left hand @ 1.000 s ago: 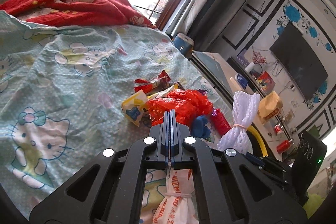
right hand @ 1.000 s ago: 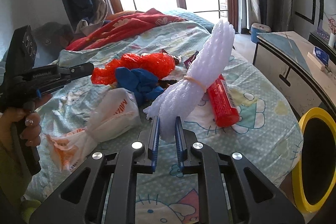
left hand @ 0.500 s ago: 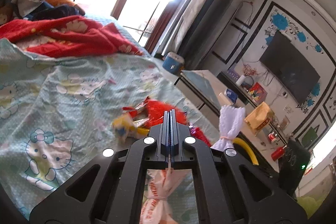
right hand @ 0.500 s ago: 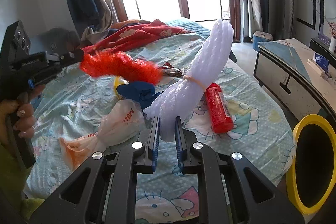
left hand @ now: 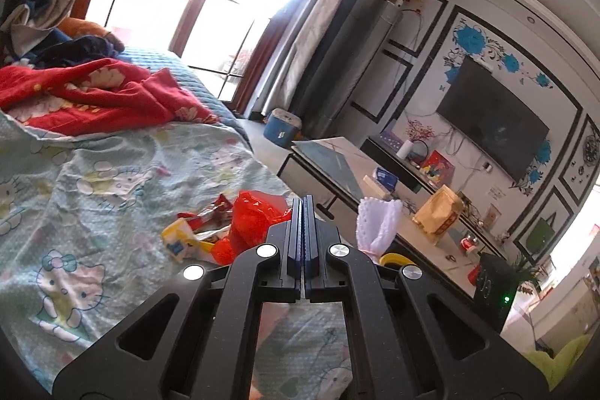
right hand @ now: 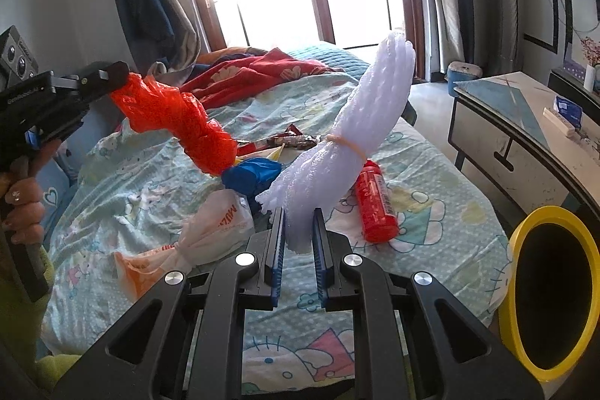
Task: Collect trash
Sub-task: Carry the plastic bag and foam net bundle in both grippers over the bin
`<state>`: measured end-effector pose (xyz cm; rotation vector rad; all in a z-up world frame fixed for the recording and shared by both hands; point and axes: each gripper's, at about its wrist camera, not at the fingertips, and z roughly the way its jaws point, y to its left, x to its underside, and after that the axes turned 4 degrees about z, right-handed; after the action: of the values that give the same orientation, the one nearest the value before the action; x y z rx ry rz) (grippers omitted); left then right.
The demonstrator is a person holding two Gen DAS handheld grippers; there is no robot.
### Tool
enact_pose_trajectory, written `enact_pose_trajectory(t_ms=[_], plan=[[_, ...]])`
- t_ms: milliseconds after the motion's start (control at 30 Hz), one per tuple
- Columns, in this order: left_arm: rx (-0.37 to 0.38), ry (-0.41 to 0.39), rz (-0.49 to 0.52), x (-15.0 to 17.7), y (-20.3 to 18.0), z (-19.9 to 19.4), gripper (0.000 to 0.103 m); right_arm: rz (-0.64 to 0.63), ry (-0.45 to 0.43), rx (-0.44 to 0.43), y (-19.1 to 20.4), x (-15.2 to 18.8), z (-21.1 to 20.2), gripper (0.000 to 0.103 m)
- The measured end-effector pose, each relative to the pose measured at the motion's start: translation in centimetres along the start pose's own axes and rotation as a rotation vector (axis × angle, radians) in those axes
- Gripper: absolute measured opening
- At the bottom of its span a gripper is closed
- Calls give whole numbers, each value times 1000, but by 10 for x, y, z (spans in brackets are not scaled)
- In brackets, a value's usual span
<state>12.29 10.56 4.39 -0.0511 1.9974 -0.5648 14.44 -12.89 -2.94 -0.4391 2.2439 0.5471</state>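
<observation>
Left tool (right hand: 122, 72) clamped on red plastic bag (right hand: 176, 122), raised above bed (right hand: 431, 212). Right tool (right hand: 298, 218) clamped on white foam netting (right hand: 352, 137), above bed beside yellow-rimmed bin (right hand: 525, 223).

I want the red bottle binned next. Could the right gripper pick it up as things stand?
Probably not yet: the right gripper is shut on the white foam net bundle. The red bottle lies uncovered on the bed just beyond.

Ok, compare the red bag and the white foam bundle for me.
The red bag is thin, crinkled plastic hanging limp from the left gripper; the foam bundle is netted, holds its shape and stands up from the right gripper. The bundle is tied with a rubber band; the bag is loose. Both are gripped, off the bed.
</observation>
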Motion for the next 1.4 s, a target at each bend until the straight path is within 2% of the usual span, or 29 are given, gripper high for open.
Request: enact_pose_trajectory(t_ms=[500, 1400], plan=[[74, 28, 68, -2, -45, 19, 0, 46, -39, 25, -33, -7, -30, 14], [216, 194, 228, 33, -160, 113, 0, 231, -122, 172, -143, 3, -90, 14]])
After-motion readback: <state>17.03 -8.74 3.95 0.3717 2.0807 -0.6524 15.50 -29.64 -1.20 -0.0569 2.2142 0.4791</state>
